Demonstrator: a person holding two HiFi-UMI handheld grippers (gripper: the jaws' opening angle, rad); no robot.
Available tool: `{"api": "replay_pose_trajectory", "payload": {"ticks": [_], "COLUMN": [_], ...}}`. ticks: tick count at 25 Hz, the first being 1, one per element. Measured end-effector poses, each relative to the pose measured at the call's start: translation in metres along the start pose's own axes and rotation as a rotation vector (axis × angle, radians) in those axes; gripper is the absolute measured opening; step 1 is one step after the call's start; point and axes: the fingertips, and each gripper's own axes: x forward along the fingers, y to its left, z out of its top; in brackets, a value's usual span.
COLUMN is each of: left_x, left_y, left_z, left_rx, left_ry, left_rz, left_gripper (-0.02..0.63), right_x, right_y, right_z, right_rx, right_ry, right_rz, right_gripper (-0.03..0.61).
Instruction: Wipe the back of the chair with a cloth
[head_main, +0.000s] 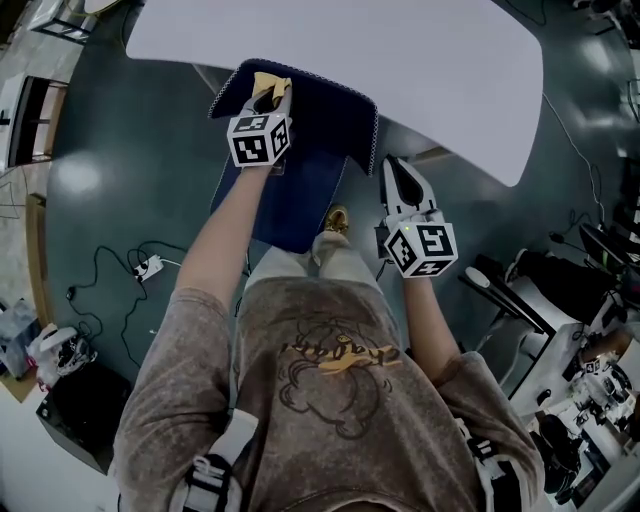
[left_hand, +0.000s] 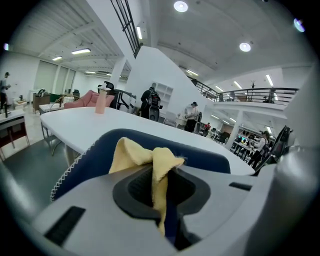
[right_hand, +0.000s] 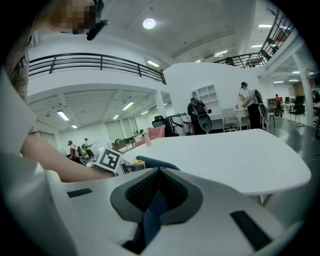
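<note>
Grips a yellow cloth tight in the left tongs, up against the top edge of the navy chair back, at eleven o'clock in the head view. Holds the right tongs closed on nothing, off the chair's three o'clock side, below the white surface. Probably soft, light and limp in handling, bunching readily. Best pinched at a gathered fold, as here, leaving a loose flap to drag over the padded fabric. Might snag on the white stitching.
</note>
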Motion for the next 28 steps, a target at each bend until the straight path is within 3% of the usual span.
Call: {"api": "replay_pose_trajectory", "payload": {"ticks": [10, 20, 28], "left_x": [0.009, 0.026, 0.027], "left_y": [-0.063, -0.144, -0.178], "left_z": [-0.017, -0.051, -0.066], "left_rx": [0.018, 0.076, 0.049], "left_ry": [0.033, 0.108, 0.152], "left_rz": [-0.124, -0.313, -0.428], "left_gripper": [0.044, 0.044, 0.044], "right_x": [-0.010, -0.022, -0.033], "right_y": [-0.012, -0.031, -0.046], "right_z": [-0.001, -0.006, -0.012], "right_rx": [0.013, 0.030, 0.052], "right_ry": [-0.008, -0.009, -0.006], "right_rz": [-0.034, -0.089, -0.136], "right_gripper": [0.028, 0.028, 0.028]}}
